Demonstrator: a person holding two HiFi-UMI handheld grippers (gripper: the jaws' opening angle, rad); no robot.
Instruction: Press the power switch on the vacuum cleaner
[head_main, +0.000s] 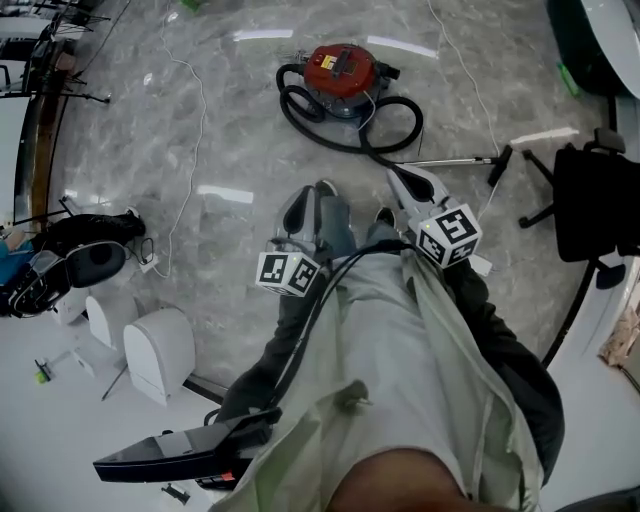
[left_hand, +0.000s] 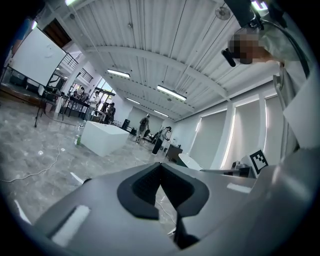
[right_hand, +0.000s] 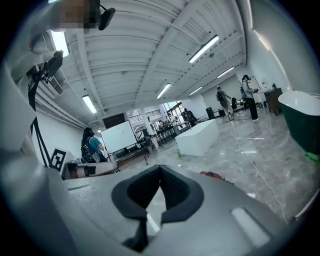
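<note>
The red vacuum cleaner (head_main: 340, 70) sits on the marble floor ahead, ringed by its black hose (head_main: 345, 130), with a metal wand (head_main: 452, 160) lying to its right. A sliver of its red body (right_hand: 212, 175) shows just over the right gripper's jaws. Both grippers are held low in front of the person's legs, well short of the vacuum. My left gripper (head_main: 302, 205) (left_hand: 160, 165) points forward with its jaws closed and nothing between them. My right gripper (head_main: 408, 183) (right_hand: 160, 168) is likewise shut and empty. I cannot make out the power switch.
A black office chair (head_main: 590, 200) stands at the right. White bins (head_main: 160, 350) and a black bag (head_main: 90, 255) lie at the left, with thin cables (head_main: 190, 150) across the floor. A white block (left_hand: 102, 137) and people stand far off.
</note>
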